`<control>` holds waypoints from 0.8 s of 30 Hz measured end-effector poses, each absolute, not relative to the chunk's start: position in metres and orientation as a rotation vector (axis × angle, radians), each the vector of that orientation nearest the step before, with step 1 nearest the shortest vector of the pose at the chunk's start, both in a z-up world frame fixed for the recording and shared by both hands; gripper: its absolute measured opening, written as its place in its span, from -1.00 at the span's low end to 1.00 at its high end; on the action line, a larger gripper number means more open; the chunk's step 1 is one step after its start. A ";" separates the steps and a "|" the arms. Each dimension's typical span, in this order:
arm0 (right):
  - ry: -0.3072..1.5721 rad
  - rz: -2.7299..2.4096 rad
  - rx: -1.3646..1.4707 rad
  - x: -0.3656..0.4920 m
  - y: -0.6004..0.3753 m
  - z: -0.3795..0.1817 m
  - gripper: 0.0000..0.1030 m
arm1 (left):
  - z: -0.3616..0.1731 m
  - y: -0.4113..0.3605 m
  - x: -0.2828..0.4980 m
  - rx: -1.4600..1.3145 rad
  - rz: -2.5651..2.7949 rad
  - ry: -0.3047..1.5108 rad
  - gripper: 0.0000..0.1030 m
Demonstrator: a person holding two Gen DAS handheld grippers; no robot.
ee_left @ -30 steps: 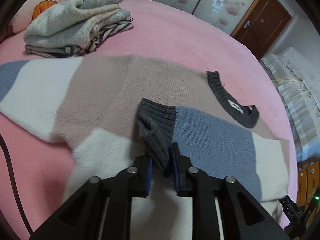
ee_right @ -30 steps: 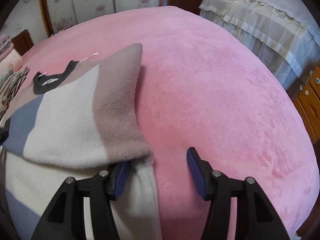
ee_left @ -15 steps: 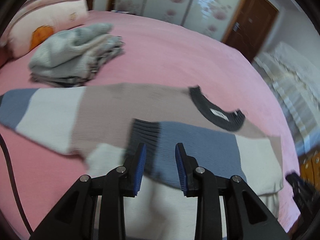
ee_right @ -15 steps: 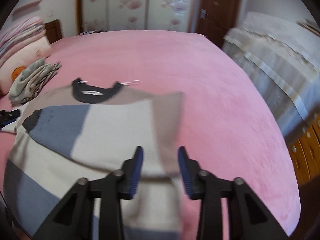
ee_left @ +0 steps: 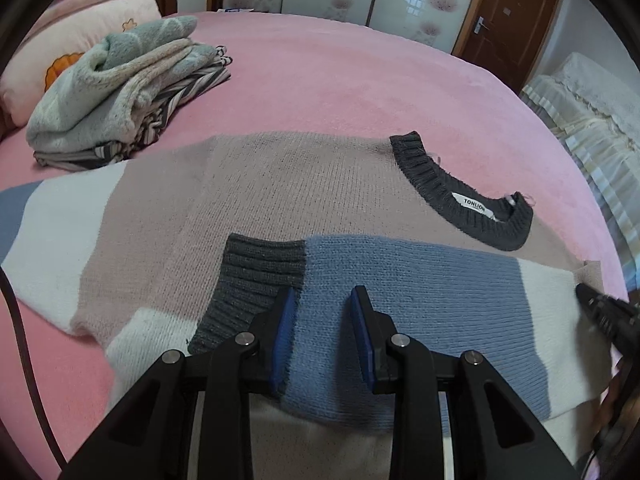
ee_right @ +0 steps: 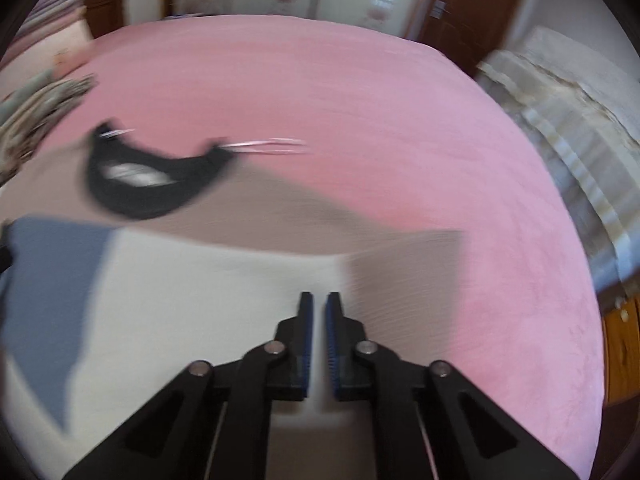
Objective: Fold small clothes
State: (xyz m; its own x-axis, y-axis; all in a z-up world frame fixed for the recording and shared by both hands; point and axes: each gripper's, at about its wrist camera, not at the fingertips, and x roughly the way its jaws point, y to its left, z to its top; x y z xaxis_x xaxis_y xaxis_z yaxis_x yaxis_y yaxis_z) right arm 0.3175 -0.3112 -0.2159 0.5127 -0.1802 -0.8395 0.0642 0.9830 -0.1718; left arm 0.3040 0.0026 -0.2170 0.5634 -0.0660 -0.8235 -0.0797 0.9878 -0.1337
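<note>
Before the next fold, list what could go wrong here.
1. One sleeve already lies across the sweater's chest; the open left claw hovering over it could drag it askew.
2. The other sleeve is spread toward the pile of folded clothes; swinging it over might snag that pile.

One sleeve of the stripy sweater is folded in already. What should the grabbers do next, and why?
Probably the left gripper should go for the other sleeve of the colour-block knitted sweater and fold it in. That sleeve lies stretched out on the pink bed cover, while the blue sleeve with the grey ribbed cuff lies across the body. The left gripper is open and holds nothing; the right gripper is shut and empty.
</note>
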 end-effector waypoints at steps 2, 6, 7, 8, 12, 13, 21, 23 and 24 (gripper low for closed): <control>1.044 -0.135 -0.043 0.319 -0.335 -0.219 -1.00 | -0.219 0.001 0.305 -0.158 0.009 0.975 -0.47; 1.020 -0.171 -0.041 0.310 -0.344 -0.219 -1.00 | -0.221 0.003 0.305 -0.166 0.012 0.971 -0.46; 1.011 -0.204 -0.049 0.310 -0.345 -0.219 -1.00 | -0.221 0.003 0.306 -0.167 0.010 0.973 -0.46; 1.012 -0.210 -0.012 0.310 -0.352 -0.221 -1.00 | -0.221 0.004 0.306 -0.166 0.007 0.975 -0.46; 1.024 -0.199 0.051 0.311 -0.360 -0.227 -1.00 | -0.221 0.001 0.308 -0.135 0.007 0.986 -0.45; 1.025 -0.213 0.002 0.312 -0.353 -0.226 -1.00 | -0.220 0.000 0.309 -0.127 0.008 0.990 -0.45; 1.016 -0.214 -0.019 0.298 -0.337 -0.204 -1.00 | -0.193 0.000 0.299 -0.144 -0.007 1.002 0.15; 0.989 -0.184 0.010 0.290 -0.330 -0.186 -1.00 | -0.175 0.000 0.288 -0.143 -0.012 0.956 0.36; 0.973 -0.174 0.012 0.283 -0.325 -0.177 -1.00 | -0.162 0.001 0.280 -0.135 -0.012 0.927 0.51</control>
